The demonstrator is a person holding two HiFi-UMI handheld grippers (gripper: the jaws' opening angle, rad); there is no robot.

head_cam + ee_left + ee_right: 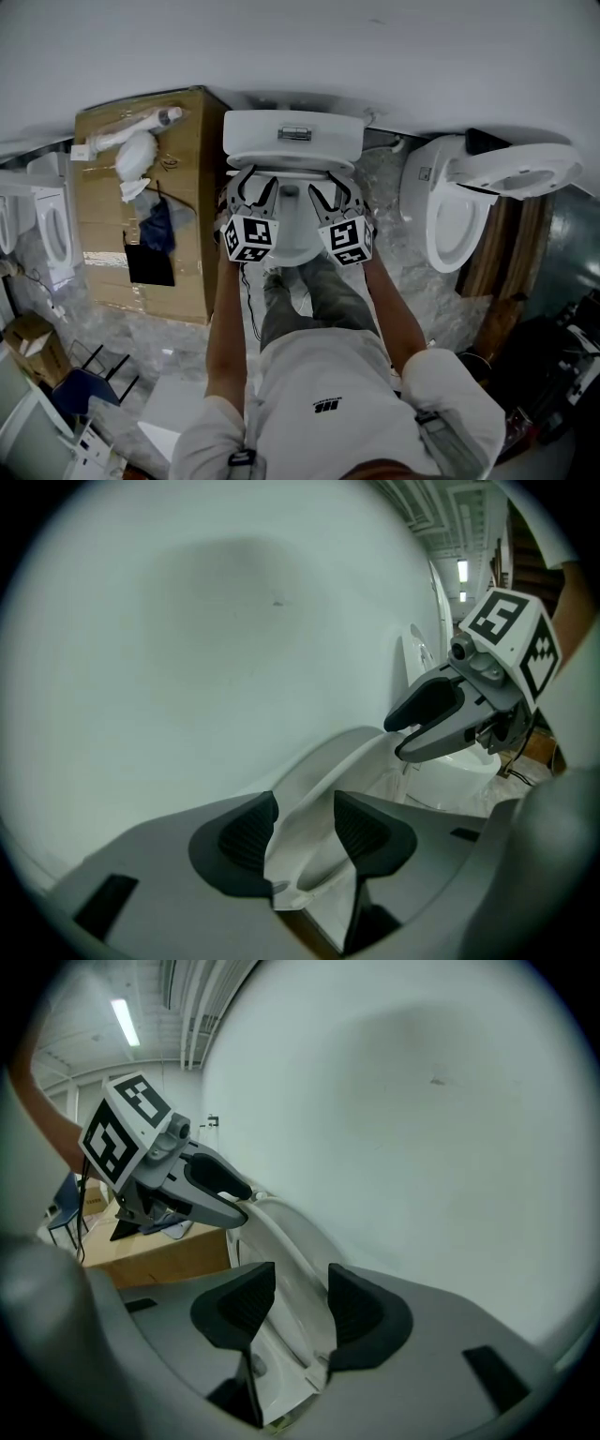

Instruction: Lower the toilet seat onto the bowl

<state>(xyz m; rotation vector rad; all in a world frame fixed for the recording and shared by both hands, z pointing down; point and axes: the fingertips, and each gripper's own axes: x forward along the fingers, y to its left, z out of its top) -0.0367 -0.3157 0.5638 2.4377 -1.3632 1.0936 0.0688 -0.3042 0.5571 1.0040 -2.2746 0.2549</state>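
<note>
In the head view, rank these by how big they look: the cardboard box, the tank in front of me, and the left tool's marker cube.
1. Box
2. Tank
3. Left cube, smallest even though it sits nearer the camera than the other two.

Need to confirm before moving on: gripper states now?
Left gripper: open, seat between jaws, not gripped.
Right gripper: looks open, seat between jaws too.

In view are at least three toilets (267, 142) (450, 220) (52, 230), two grippers (258, 183) (330, 187) and two cardboard boxes (192, 187) (33, 342).

Marbled floor (169, 356) carries a toilet (292, 141), a cardboard box (183, 272) and a second toilet (450, 216).
</note>
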